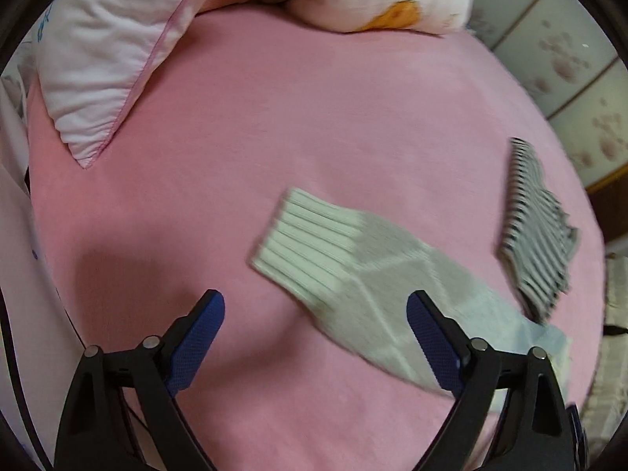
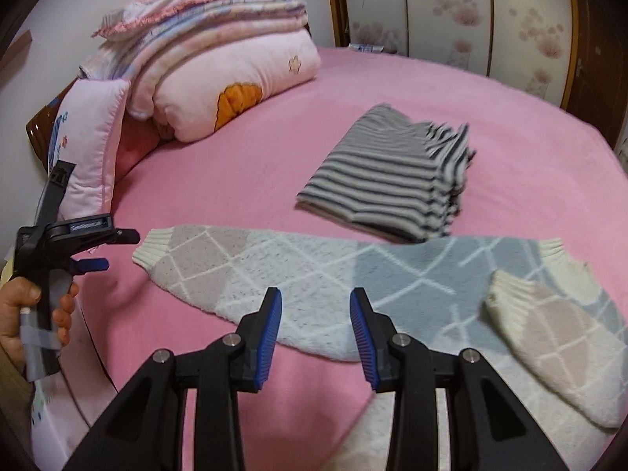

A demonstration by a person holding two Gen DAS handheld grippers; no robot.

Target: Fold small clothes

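Note:
A fleece sweater [image 2: 392, 267] with a diamond pattern in grey, pale blue and beige lies flat on the pink bed sheet [image 2: 235, 165]. One sleeve [image 1: 353, 267] stretches out to its ribbed cream cuff [image 2: 151, 249]; the other sleeve [image 2: 557, 345] lies folded in over the body. My left gripper [image 1: 314, 300] hovers wide open over the outstretched sleeve, nothing between its pads; in the right wrist view a hand holds it [image 2: 115, 249] just left of the cuff. My right gripper [image 2: 316, 294] hangs over the sweater's lower body, jaws apart and empty. A folded striped garment [image 2: 384, 180] lies beyond.
A pink-white pillow [image 2: 90, 145] and a stack of folded quilts [image 2: 219, 59] sit at the head of the bed. Flowered wardrobe doors [image 2: 451, 11] stand behind the far side. The striped garment [image 1: 537, 243] lies near the bed's edge in the left wrist view.

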